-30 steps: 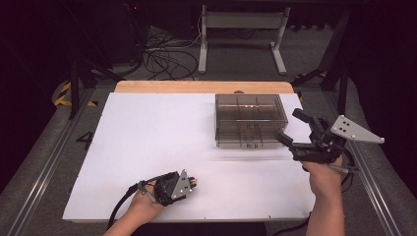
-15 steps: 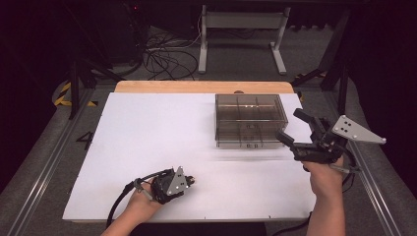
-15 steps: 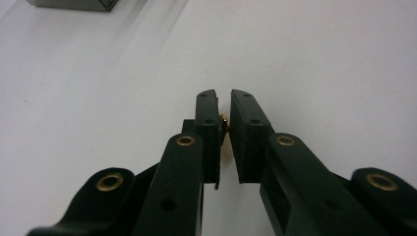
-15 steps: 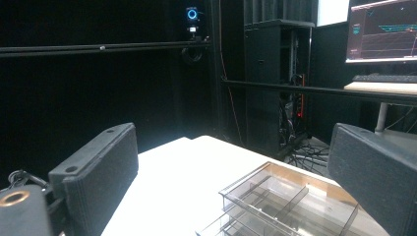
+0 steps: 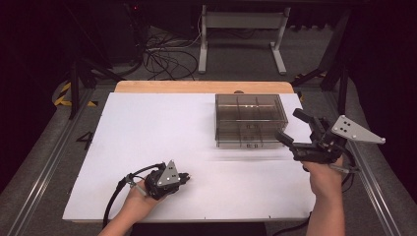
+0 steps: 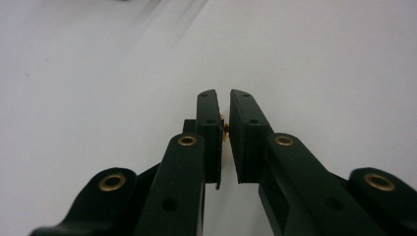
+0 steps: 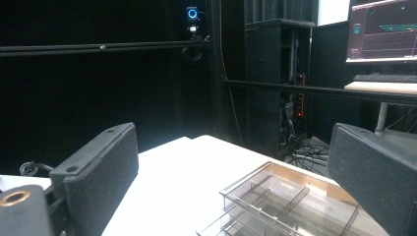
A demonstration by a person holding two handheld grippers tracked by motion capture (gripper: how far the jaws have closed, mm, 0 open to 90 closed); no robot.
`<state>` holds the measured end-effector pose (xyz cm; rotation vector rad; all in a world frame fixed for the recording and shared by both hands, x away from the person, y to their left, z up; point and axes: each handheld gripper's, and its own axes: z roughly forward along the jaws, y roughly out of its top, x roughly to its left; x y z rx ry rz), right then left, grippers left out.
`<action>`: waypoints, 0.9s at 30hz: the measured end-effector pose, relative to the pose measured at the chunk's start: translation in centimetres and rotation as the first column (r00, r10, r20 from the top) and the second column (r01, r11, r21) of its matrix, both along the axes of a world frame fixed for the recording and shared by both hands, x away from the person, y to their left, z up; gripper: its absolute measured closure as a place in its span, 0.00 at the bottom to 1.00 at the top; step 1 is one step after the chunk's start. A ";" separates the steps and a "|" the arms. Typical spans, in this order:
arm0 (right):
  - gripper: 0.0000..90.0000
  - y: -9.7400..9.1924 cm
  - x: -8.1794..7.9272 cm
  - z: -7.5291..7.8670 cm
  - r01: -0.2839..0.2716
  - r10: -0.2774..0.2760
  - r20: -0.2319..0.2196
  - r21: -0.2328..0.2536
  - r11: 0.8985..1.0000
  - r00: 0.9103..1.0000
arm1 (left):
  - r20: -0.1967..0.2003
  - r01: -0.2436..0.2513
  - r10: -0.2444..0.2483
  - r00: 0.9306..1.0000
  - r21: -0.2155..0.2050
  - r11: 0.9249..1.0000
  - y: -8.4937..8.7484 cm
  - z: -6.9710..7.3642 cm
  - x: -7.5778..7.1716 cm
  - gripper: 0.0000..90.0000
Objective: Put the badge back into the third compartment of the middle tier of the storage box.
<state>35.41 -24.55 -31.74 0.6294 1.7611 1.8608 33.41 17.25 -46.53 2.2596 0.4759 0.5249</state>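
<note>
Two tools over a white worktop, one clear divided box, one tiny brass part.

The worktop (image 5: 147, 147) carries a clear compartment box (image 5: 251, 120) at about 1 o'clock from its centre, its long axis running 9 to 3 o'clock. The right tool (image 5: 295, 129) hangs above the surface just at the box's 4 o'clock corner, jaws wide apart with nothing between them, pointing toward 10 o'clock. The left tool (image 5: 184, 177) lies low at 7 o'clock on the worktop, well apart from the box, which lies toward its 1 o'clock. Its jaws stand nearly together, pinching a small brass-coloured piece (image 6: 225, 129), too small to identify. Judging by position, the right hand is nearer the box, while the left must carry its piece across.
</note>
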 end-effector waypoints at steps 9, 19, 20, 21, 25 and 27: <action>0.07 0.1 0.0 0.0 -0.003 0.003 0.000 -0.002 1.000 1.000 | -0.014 0.005 -0.005 1.000 -0.002 1.000 -0.1 0.1 0.1 0.97; 0.07 0.1 0.1 0.0 -0.004 0.004 0.000 -0.002 1.000 1.000 | -0.004 0.021 -0.021 1.000 -0.009 1.000 -0.5 0.8 -0.2 0.98; 0.07 0.1 0.1 0.0 -0.003 0.003 -0.002 -0.002 1.000 1.000 | 0.003 0.026 -0.026 1.000 -0.010 1.000 -0.6 0.9 -0.3 0.98; 0.07 0.1 0.1 0.0 -0.003 0.003 -0.002 -0.003 1.000 1.000 | 0.005 0.029 -0.029 1.000 -0.010 1.000 -0.7 1.1 -0.4 0.98; 0.07 0.1 0.1 0.0 -0.004 0.004 0.000 -0.002 1.000 1.000 | 0.020 0.043 -0.043 0.999 -0.016 0.999 -1.2 1.7 -0.7 0.98; 0.07 0.1 0.0 0.0 -0.005 0.005 0.000 0.000 1.000 1.000 | 0.030 0.047 -0.046 0.998 -0.022 0.999 -1.4 1.9 -0.8 0.98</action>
